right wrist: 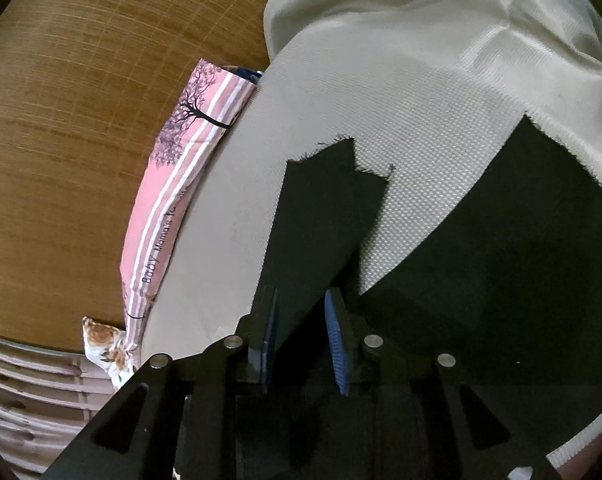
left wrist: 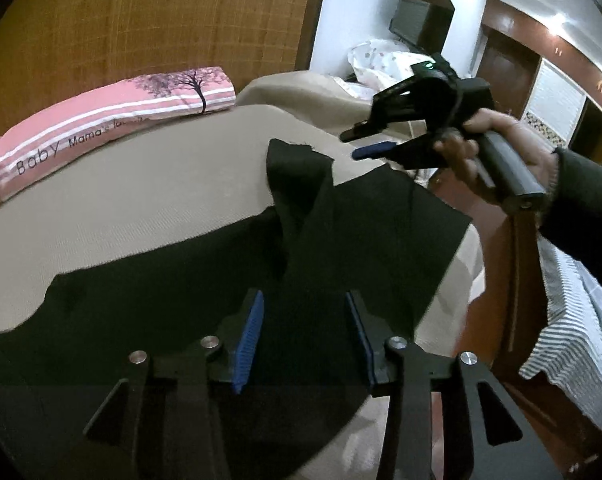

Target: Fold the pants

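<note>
Black pants (left wrist: 189, 288) lie spread on a beige bed sheet (left wrist: 133, 196), their two legs pointing away with frayed hems. My left gripper (left wrist: 307, 300) is open above the pants, its blue pads apart and empty. My right gripper (left wrist: 359, 142) shows in the left wrist view, held in a hand above the far leg ends, with its jaws apart. In the right wrist view the pants (right wrist: 501, 240) fill the lower right, one leg (right wrist: 321, 216) runs ahead, and the right gripper (right wrist: 303, 300) is open just above the cloth.
A pink striped pillow (left wrist: 101, 120) lies along the bed's far edge against a wooden headboard (left wrist: 141, 20). A folded beige blanket (right wrist: 421, 20) sits at the bed's end. The bed edge drops off at right beside striped bedding (left wrist: 561, 340).
</note>
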Demonstrator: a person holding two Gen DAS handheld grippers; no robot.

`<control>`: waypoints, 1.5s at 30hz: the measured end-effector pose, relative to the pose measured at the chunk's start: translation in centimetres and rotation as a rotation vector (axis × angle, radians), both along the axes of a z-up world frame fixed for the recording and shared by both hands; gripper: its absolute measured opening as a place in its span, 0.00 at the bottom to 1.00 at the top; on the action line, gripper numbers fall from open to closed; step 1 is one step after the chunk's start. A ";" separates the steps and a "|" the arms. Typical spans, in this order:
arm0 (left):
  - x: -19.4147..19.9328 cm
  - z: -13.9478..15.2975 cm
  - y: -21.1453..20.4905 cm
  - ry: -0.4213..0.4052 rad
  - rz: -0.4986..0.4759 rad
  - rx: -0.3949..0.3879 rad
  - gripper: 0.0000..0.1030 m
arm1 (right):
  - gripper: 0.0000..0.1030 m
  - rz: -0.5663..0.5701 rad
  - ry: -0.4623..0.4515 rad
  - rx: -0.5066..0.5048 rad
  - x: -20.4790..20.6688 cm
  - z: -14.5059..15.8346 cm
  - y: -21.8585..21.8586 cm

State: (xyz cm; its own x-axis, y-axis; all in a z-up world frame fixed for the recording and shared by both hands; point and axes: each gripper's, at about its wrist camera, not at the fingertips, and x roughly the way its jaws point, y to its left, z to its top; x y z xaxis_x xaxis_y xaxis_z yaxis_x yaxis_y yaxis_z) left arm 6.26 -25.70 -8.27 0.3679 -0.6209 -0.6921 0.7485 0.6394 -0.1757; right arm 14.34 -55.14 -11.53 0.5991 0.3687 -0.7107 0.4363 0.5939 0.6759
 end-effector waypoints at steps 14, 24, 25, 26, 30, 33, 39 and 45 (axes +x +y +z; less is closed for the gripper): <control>2.2 -2.4 -2.5 0.051 -0.011 0.055 0.05 | 0.30 -0.126 0.040 0.082 3.2 -3.0 -3.3; 3.7 -1.7 -1.3 0.084 0.052 0.004 0.05 | 0.30 -0.138 0.018 0.163 3.1 -4.8 -2.6; 3.6 -1.7 -1.3 0.081 0.051 0.004 0.05 | 0.30 -0.133 -0.003 0.167 3.0 -4.5 -2.4; 3.6 -1.7 -1.3 0.080 0.053 0.003 0.05 | 0.30 -0.113 -0.018 0.189 3.0 -4.3 -2.1; 3.7 -1.7 -1.1 0.097 0.059 -0.013 0.05 | 0.30 -0.051 0.028 0.216 3.1 -4.8 -0.4; 3.7 -1.5 -0.9 0.098 0.063 -0.019 0.05 | 0.30 -0.030 0.047 0.273 3.2 -5.7 0.6; 3.2 -1.5 -1.0 0.085 0.039 -0.014 0.05 | 0.30 -0.080 0.038 0.254 4.1 -5.7 0.6; 2.6 -1.7 -1.4 0.080 0.019 -0.001 0.05 | 0.13 -0.142 0.023 0.190 6.7 -5.1 -1.7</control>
